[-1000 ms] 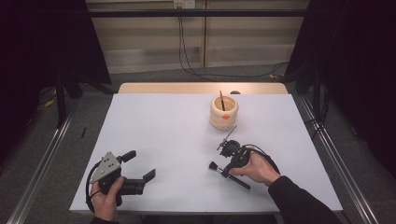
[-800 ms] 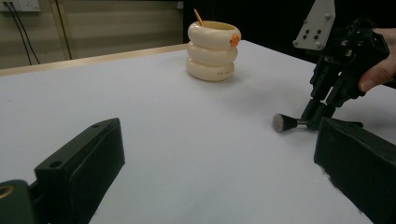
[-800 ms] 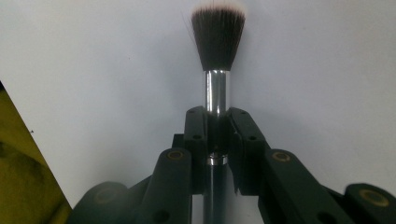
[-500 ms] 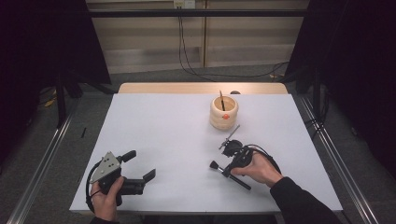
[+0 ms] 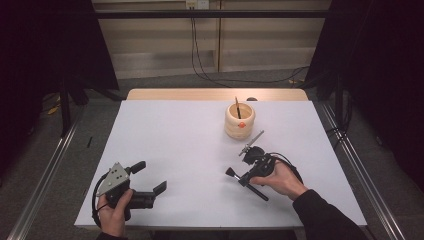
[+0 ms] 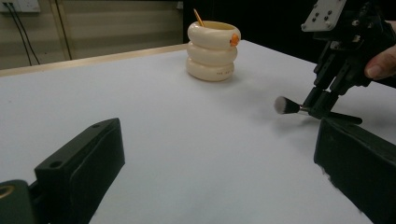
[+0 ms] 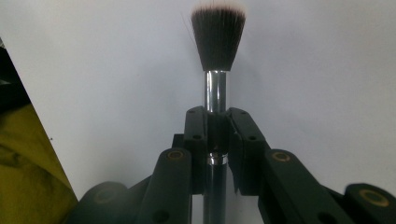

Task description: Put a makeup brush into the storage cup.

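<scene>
the right gripper [image 5: 248, 176] pinched a bristly, metal-collared brush [image 7: 217, 56] on open white table [image 5: 175, 145]; the left gripper [image 5: 150, 177] sat spread near the front edge.

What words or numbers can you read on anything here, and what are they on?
No text here is clear enough to quote.
The cream holder has a tiny dark line of print low on its side: too small and blurred to read.
The orange spot near its rim: no letters to make out.
The brush in the right tool: no print visible.
</scene>
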`<control>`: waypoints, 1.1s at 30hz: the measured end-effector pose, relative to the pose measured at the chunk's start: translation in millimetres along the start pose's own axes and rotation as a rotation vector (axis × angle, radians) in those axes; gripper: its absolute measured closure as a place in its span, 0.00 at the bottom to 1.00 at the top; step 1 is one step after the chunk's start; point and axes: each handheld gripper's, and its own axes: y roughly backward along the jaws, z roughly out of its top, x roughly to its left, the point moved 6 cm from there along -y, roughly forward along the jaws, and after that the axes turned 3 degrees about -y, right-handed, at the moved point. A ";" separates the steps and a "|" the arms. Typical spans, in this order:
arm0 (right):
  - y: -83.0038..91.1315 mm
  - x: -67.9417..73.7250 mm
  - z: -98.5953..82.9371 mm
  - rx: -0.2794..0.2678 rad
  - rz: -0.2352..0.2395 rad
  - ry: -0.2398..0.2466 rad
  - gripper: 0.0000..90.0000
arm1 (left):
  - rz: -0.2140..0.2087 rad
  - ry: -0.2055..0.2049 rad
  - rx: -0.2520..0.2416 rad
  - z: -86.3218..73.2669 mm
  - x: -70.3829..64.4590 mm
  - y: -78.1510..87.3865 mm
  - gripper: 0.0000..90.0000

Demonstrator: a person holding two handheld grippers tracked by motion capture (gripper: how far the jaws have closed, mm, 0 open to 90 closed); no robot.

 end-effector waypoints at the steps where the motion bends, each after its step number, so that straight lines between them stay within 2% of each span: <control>1: 1.5 0.1 0.8 -0.015 0.007 0.004 0.88 | 0.000 0.001 0.000 -0.1 0.0 0.0 0.02; 3: 4.1 0.5 1.7 -0.032 0.008 -0.007 0.88 | 0.004 0.002 0.002 -0.1 0.1 0.2 0.02; 5: 6.5 -1.3 1.6 -0.048 0.009 0.006 0.88 | 0.004 0.001 0.003 -0.2 0.2 0.3 0.02; 10: 14.4 -3.1 1.7 -0.100 0.002 -0.025 0.88 | 0.000 0.001 0.001 -0.1 0.0 0.0 0.02; 15: 20.0 -2.4 2.1 -0.151 -0.007 -0.004 0.88 | 0.004 -0.001 0.003 0.0 0.1 0.0 0.02; 21: 26.0 -2.8 0.8 -0.210 -0.006 -0.025 0.88 | 0.005 -0.002 0.004 -0.1 0.3 0.4 0.02; 26: 32.7 -5.6 -1.7 -0.279 -0.004 -0.050 0.88 | 0.006 -0.004 0.006 0.1 0.9 0.3 0.02; 30: 36.8 -8.0 -1.3 -0.351 0.008 -0.028 0.88 | 0.002 -0.007 0.005 0.1 1.4 0.3 0.02; 33: 39.7 -7.5 -1.2 -0.385 0.009 -0.037 0.88 | -0.001 -0.009 0.001 0.6 1.4 0.8 0.02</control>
